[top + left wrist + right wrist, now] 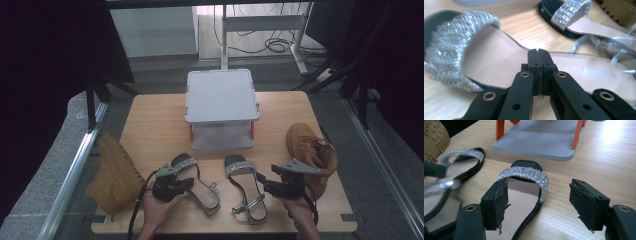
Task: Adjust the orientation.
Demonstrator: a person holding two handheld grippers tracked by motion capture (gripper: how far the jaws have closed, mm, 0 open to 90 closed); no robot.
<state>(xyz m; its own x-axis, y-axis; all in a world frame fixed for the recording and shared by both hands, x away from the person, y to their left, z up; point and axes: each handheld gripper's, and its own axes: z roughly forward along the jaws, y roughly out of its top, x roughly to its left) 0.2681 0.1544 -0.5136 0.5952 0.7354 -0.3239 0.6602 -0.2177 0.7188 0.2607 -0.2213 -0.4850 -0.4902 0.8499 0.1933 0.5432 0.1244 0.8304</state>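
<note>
Boots (116,175) flank sandals (245,192) in high view.

The left sandal (195,182) has a black sole, a pale beige-pink insole and a silver, glittering band across the toe, with thin silver straps at the heel. The right sandal (245,192) has the same colours: black edge, beige-pink insole, sparkling silver band. The left gripper (170,186) and the right gripper (285,187) are black, each topped by a grey plate. The counter (155,125) is light wood with a fine straight grain. The rack (221,107) is light grey with orange-red posts. The left boot (114,175) and the right boot (310,152) are tan yellow-brown.
</note>
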